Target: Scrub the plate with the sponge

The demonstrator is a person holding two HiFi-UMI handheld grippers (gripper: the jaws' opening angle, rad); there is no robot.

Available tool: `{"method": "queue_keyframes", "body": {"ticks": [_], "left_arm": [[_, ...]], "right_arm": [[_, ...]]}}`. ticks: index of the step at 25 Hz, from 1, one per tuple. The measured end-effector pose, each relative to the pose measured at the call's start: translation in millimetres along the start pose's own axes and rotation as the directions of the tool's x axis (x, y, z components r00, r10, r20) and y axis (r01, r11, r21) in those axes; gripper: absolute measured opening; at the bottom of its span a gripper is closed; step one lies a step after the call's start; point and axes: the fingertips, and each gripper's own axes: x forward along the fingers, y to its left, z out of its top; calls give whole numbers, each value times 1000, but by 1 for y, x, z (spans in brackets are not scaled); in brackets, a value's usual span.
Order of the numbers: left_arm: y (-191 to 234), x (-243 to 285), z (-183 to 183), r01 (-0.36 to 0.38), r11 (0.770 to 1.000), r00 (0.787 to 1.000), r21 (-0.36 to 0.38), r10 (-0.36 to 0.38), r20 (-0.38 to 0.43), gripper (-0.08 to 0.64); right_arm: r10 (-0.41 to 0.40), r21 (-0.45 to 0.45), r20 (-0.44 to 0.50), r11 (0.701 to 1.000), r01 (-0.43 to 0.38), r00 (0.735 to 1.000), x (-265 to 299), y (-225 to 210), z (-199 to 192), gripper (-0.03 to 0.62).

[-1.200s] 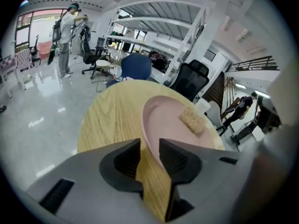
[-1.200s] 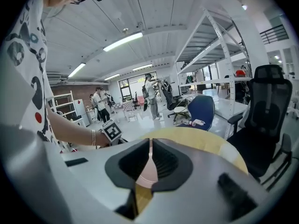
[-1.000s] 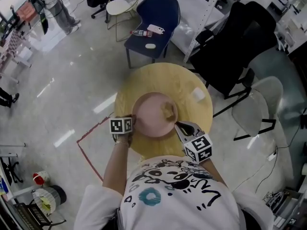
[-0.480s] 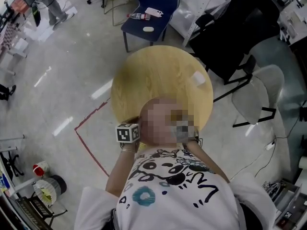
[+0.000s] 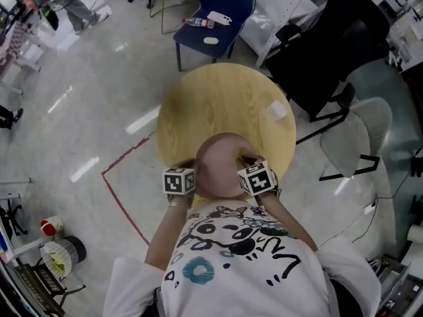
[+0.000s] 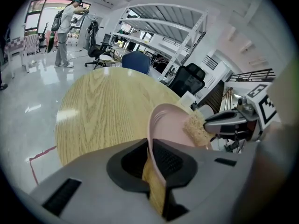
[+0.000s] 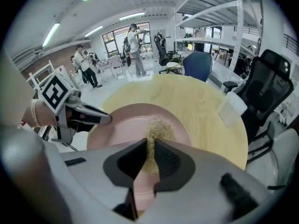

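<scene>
At the near edge of the round pale wooden tabletop (image 5: pixel 225 104), the pink plate (image 5: pixel 221 167) is tilted, its left rim pinched by the left tongs (image 6: pixel 150 164). The tan fibrous sponge (image 7: pixel 158 127) lies on the plate; the right tongs (image 7: pixel 150 160) have just been closing onto it. Hard scrubbing could twist the plate loose.

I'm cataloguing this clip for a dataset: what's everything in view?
table: one, light wood, centre
plate: one, pink, table's near edge
sponge: one, tan, on the plate
block: one, white, table's right edge
blue chair: one, blue, beyond the table
black chair: one, black, upper right
grey chair: one, grey, right
tape: one line, red, floor at left
bystanders: several, mixed clothing, far background
left gripper: one, grey, shut on the plate's rim
right gripper: one, grey, jaws have just been closing, sponge gripped between them
</scene>
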Motion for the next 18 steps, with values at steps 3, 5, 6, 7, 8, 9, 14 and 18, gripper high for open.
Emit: {"method": "queue_keyframes", "body": {"ticks": [3, 5, 6, 7, 8, 9, 14, 18], "left_arm": [[0, 0, 0, 5, 1000, 1000, -6, -5, 1, 43], [-1, 0, 0, 6, 1000, 1000, -7, -6, -1, 43], [-1, 0, 1, 7, 1000, 1000, -8, -7, -1, 43], [-1, 0, 1, 8, 1000, 1000, -8, -8, 0, 43], [-1, 0, 2, 9, 1000, 1000, -7, -9, 0, 43], [-2, 0, 2, 10, 1000, 1000, -5, -10, -1, 43], [-2, -1, 1, 19, 1000, 1000, -1, -19, 1, 41], [-1, -2, 2, 21, 1000, 1000, -15, -21, 7, 41]], "right_arm": [[89, -20, 23, 996, -89, 996, 4, 17, 24, 61], [172, -62, 22, 983, -170, 985, 10, 35, 36, 61], [200, -94, 13, 976, -198, 980, 14, 44, 41, 61], [214, -132, 1, 968, -212, 977, 20, 51, 45, 61], [217, -169, -11, 962, -216, 976, 26, 57, 47, 61], [215, -199, -25, 956, -216, 976, 33, 61, 48, 61], [199, -295, -87, 931, -216, 976, 47, 71, 47, 60], [141, -308, -93, 937, -164, 986, 44, 57, 50, 57]]}}
